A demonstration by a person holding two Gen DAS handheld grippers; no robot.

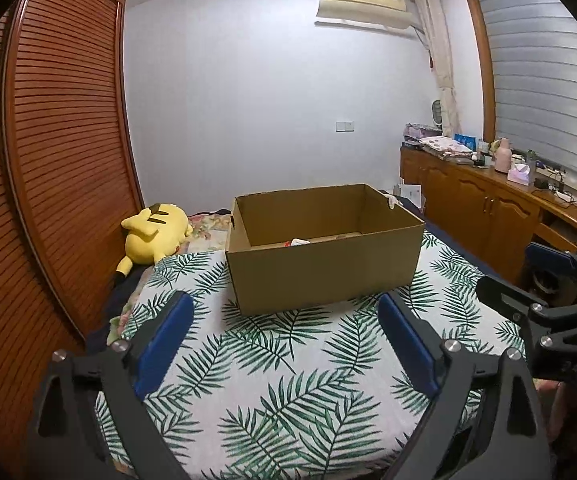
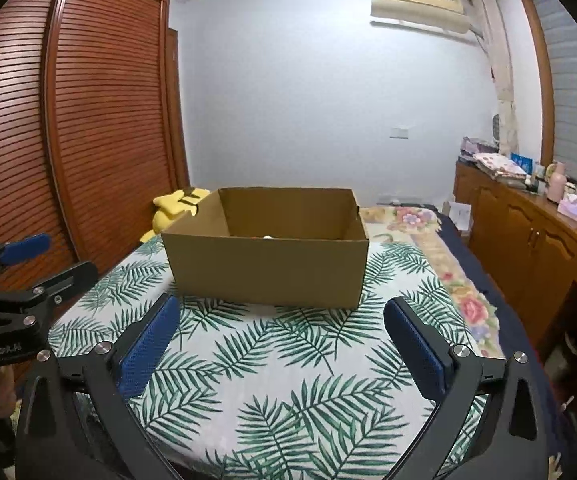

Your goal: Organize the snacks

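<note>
An open brown cardboard box (image 1: pixel 324 264) stands on a leaf-print cloth (image 1: pixel 288 380) on the bed; it also shows in the right wrist view (image 2: pixel 266 268). A bit of white and red snack packaging (image 1: pixel 297 242) peeks over its near wall, and a sliver shows in the right wrist view (image 2: pixel 266 237). My left gripper (image 1: pixel 284 320) is open and empty, a short way in front of the box. My right gripper (image 2: pixel 282 322) is open and empty, also in front of the box. Each gripper shows at the edge of the other's view.
A yellow plush toy (image 1: pixel 154 232) lies at the left behind the cloth, beside a slatted wooden wardrobe (image 1: pixel 60 152). A wooden sideboard (image 1: pixel 488 204) with bottles and a tissue box runs along the right. The flowered bedspread (image 2: pixel 420 220) lies behind the box.
</note>
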